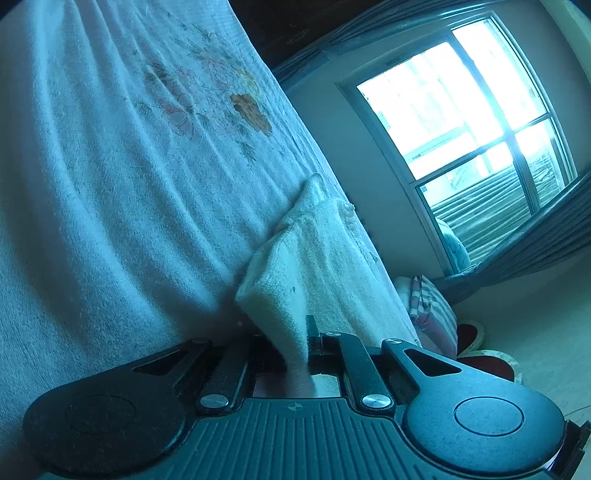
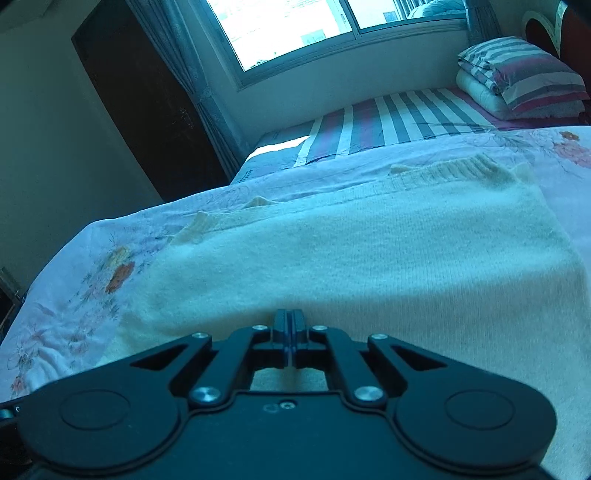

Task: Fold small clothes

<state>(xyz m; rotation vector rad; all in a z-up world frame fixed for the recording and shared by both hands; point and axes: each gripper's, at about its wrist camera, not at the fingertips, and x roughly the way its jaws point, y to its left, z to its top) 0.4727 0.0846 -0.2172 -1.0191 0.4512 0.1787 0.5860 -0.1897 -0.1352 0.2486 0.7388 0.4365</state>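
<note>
The cream knitted sweater (image 2: 369, 251) lay spread flat on a bed covered with a pale sheet printed with orange and pink flowers (image 2: 92, 273), its ribbed edge (image 2: 450, 168) lying on the side toward the window. In the right wrist view, the right tool (image 2: 290, 325) was pinched fully together at the near edge of the sweater; whether any knit was caught between its black fingers could not be told. In the left wrist view, the left tool (image 1: 304, 341) was clamped narrowly on a folded corner of the same cream sweater (image 1: 317, 266), and the cloth rose from the fingers in a thick doubled flap against the flowered sheet (image 1: 129, 166). Beyond the sheet lay a striped mattress cover (image 2: 399, 118) with a folded striped pillow (image 2: 528, 74) on it, below a bright window (image 2: 295, 22) flanked by a grey curtain (image 2: 192, 74).
</note>
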